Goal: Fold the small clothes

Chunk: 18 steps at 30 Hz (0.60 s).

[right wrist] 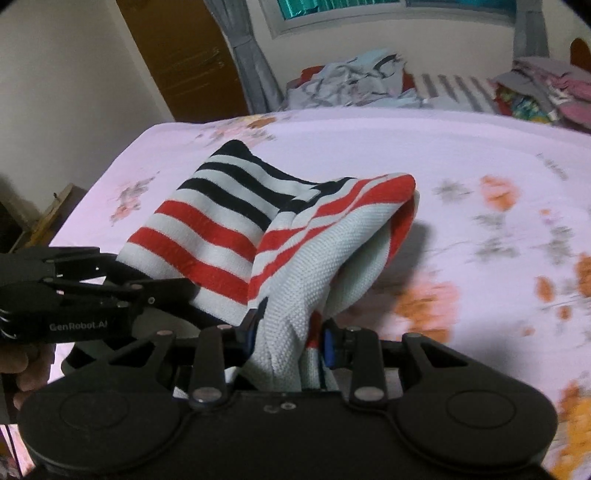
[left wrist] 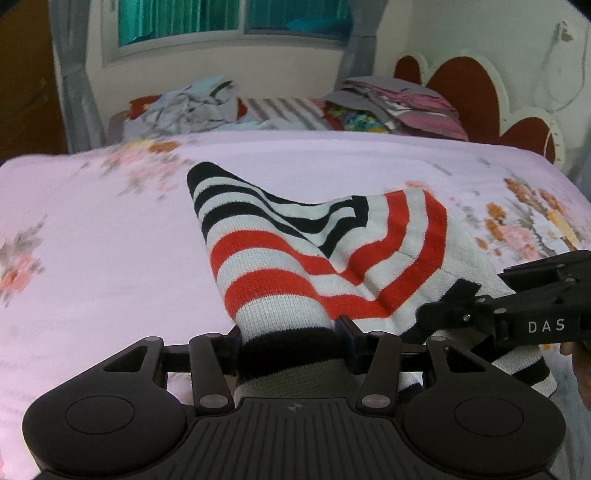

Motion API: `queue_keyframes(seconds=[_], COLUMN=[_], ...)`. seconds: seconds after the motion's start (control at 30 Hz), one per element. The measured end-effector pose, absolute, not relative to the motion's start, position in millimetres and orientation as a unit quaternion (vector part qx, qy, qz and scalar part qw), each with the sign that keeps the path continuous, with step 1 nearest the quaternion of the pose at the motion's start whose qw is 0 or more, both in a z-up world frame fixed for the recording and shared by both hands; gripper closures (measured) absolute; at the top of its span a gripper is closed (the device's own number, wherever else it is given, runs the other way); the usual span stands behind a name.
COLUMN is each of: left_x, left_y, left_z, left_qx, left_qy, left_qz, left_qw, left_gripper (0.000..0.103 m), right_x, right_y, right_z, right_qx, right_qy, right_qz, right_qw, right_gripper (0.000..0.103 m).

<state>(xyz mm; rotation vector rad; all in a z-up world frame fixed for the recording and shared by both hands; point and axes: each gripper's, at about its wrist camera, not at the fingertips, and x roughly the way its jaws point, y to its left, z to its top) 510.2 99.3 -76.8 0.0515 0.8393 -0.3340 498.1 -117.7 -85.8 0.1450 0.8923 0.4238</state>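
Note:
A small knitted garment (left wrist: 280, 266) with red, white and black stripes hangs lifted over the pink flowered bed sheet (left wrist: 92, 229). My left gripper (left wrist: 290, 341) is shut on its black hem, the cloth bunched between the pads. My right gripper (right wrist: 290, 338) is shut on a white and red fold of the same striped garment (right wrist: 229, 236). The right gripper (left wrist: 439, 317) also shows at the right of the left wrist view, clamped on the garment's edge. The left gripper (right wrist: 184, 290) shows at the left of the right wrist view. The far part of the garment trails on the sheet.
At the far end of the bed lie a crumpled pile of light blue clothes (left wrist: 192, 103) and a stack of folded clothes (left wrist: 402, 107). A red and white headboard (left wrist: 480, 92) stands at the right, a window (left wrist: 229, 18) behind, a wooden door (right wrist: 184, 55) to the left.

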Motion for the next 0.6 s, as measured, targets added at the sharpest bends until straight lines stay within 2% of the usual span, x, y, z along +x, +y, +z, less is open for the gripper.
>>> queue_keyframes(seconds=[0.07, 0.1, 0.17, 0.2, 0.23, 0.3, 0.43, 0.6], left_x=[512.5, 514.5, 516.2, 515.1, 514.9, 516.4, 513.6, 489.4], left_y=[111.1, 116.1, 125.9, 130.1, 131.6, 136.5, 137.2, 159.5], left_z=[-88.8, -96.0, -111.6, -116.9, -121.1, -126.9, -126.0, -91.4], left_qx=[0.02, 0.012, -0.011, -0.014, -0.019, -0.042, -0.04, -0.001], left_qy=[0.417, 0.425, 0.428, 0.424, 0.422, 0.422, 0.417, 0.372], left_qz=[-0.162, -0.164, -0.171, -0.17, -0.166, -0.167, -0.167, -0.164], left_qw=[0.894, 0.89, 0.887, 0.89, 0.891, 0.89, 0.893, 0.914], left_gripper=[0.053, 0.05, 0.037, 0.026, 0.021, 0.02, 0.02, 0.02], right_x=[501.7, 503.5, 506.6, 505.8, 507.5, 508.3, 503.4, 493.5], right_y=[-108.5, -107.9, -116.4, -125.5, -134.9, -141.8, -132.0, -142.9], right_z=[-95.3, -103.7, -119.5, -125.9, -130.9, -134.5, -128.2, -109.1], right_qx=[0.072, 0.073, 0.1, 0.143, 0.184, 0.215, 0.173, 0.179], right_qy=[0.436, 0.446, 0.465, 0.476, 0.483, 0.486, 0.478, 0.484], right_qz=[0.203, 0.192, 0.17, 0.161, 0.155, 0.148, 0.147, 0.123], right_qw=[0.874, 0.871, 0.863, 0.853, 0.842, 0.834, 0.849, 0.847], right_gripper=[0.071, 0.071, 0.071, 0.071, 0.071, 0.071, 0.069, 0.063])
